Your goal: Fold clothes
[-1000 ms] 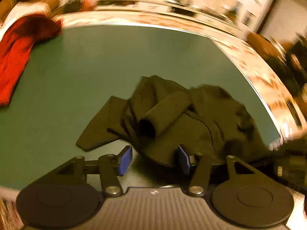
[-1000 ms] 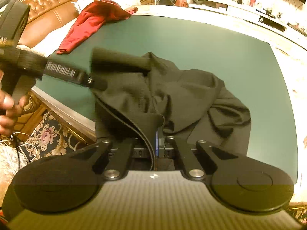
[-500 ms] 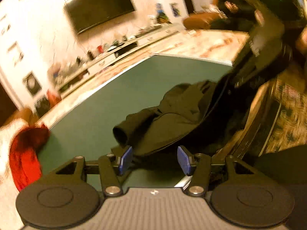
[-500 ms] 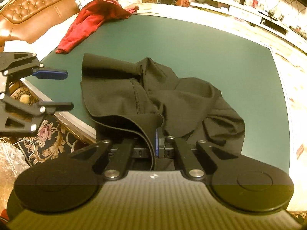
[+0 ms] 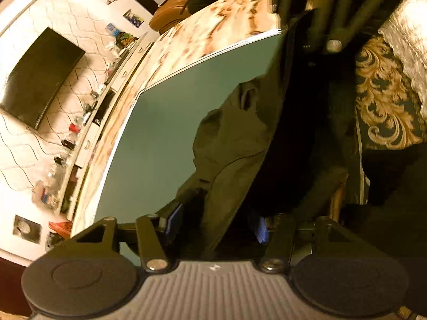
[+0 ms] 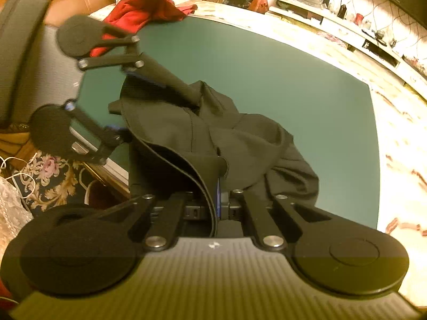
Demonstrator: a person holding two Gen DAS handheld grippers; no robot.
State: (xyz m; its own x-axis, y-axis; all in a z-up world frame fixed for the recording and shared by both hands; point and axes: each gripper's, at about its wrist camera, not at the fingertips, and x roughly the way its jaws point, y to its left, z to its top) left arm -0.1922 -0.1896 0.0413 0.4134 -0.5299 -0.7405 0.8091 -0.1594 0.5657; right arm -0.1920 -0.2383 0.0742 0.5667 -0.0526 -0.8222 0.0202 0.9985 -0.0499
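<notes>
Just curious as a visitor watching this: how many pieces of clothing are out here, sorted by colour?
Black garment: 1, crumpled on the green table, its edge pinched by the right gripper
Red garment: 1, at the table's far edge
Total: 2

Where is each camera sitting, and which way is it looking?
Left wrist: sits on the left gripper, tilted sideways, looking along the green table at the black garment; its open fingers straddle the cloth's edge.
Right wrist: sits on the right gripper, looking across the table toward the red cloth and sofa; its fingers are shut on the garment's edge, and the left gripper shows at upper left.
Shared: both see the black garment and the green table.
</notes>
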